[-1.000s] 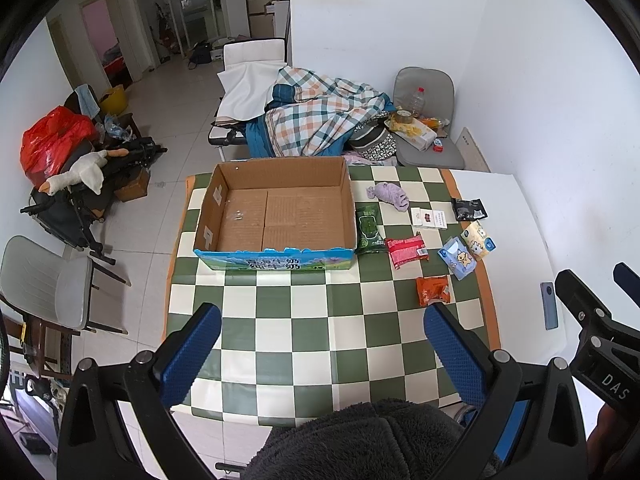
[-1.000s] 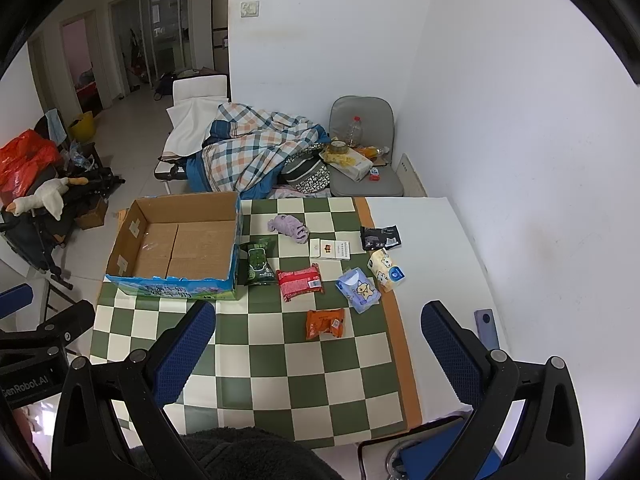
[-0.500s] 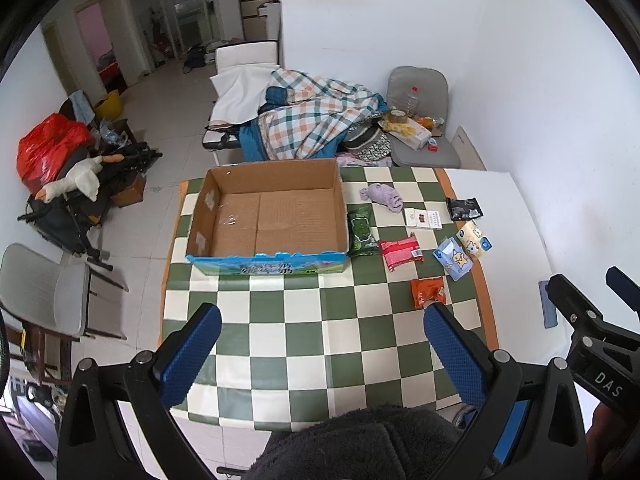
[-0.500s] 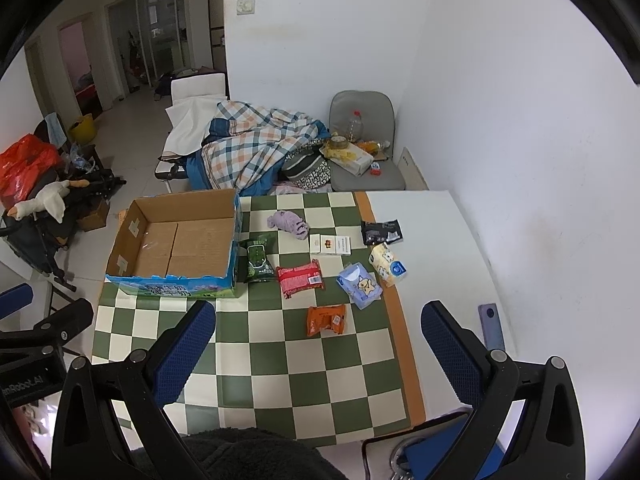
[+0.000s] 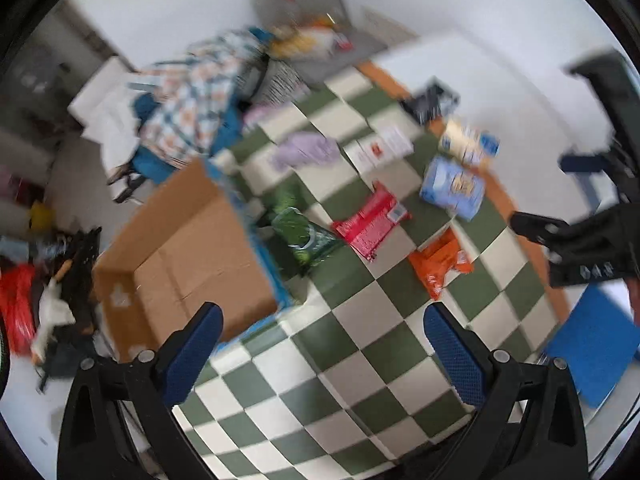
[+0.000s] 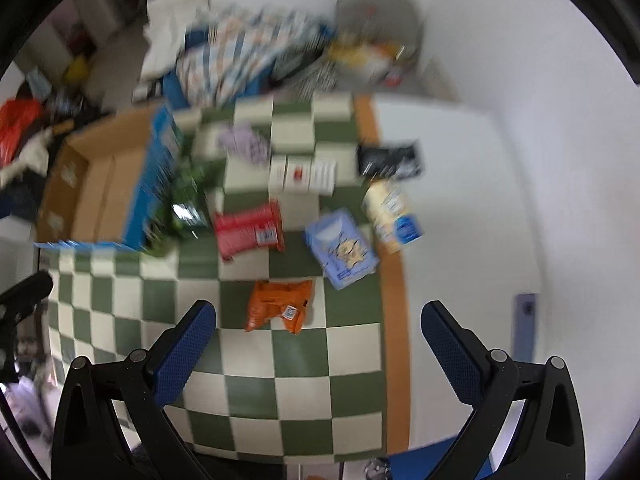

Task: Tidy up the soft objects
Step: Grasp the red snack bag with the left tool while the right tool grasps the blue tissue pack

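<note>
Cardboard box (image 5: 184, 248) sits open on the checked tablecloth (image 5: 360, 344), nothing visible in it. The soft packs lie loose to its right: green pack (image 5: 304, 236) just beside the box wall, red pack (image 6: 248, 230) next over, orange pack (image 6: 278, 308) nearest you, blue pack (image 6: 342, 252) and yellow-and-blue pack (image 6: 394, 214) by the orange border strip, black pack (image 6: 390, 160) on the bare white tabletop, lilac cloth (image 6: 244, 144) and a white card (image 6: 304, 174) further back.

Your left gripper (image 5: 320, 354) has its fingers wide apart, holding nothing; it hovers over the near corner of the box. Your right gripper (image 6: 318, 350) is likewise spread and empty, with the orange pack lying just ahead, between the finger lines.

Both views are smeared (so pack edges are not sharp; labels unreadable).

Judgement: sorting not yet begun; orange pack is the likely first pick for the right.

Risks:
- Coming down fast at a flat foil pack: fingers may skid over it or pinch the tablecloth and drag the neighbours.
- A shallow pinch on one corner could let the pack slip out over the table.
- Both grippers aiming for the box at once could clash; its near wall could catch a low carry.
- A phone (image 6: 526, 322) lies near the table edge; a wide right swing might knock it.
</note>
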### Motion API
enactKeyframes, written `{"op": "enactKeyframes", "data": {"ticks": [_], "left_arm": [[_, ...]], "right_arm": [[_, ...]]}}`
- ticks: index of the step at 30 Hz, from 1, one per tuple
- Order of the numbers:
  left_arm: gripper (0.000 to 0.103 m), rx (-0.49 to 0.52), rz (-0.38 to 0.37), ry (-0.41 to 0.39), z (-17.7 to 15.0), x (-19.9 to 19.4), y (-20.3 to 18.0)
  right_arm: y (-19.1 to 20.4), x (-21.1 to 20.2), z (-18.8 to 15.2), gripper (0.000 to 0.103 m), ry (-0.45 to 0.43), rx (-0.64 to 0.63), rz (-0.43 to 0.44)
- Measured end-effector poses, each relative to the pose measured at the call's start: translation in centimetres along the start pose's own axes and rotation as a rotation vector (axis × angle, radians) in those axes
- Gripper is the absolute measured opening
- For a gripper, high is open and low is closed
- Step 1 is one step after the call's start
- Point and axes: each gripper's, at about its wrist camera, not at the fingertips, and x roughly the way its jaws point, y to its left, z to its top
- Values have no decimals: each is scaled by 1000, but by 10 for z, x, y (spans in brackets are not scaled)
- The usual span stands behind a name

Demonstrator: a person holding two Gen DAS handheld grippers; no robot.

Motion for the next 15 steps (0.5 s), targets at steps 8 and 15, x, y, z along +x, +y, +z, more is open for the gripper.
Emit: {"op": "enactKeyframes", "data": {"ticks": [8,15], "left_arm": [[84,225,-56,229,56,136,-42],[84,294,-84,353,79,210,-56]], "right_arm": [[-31,177,44,96,269,-53,91],[-38,244,53,95,337,-70,101]]}}
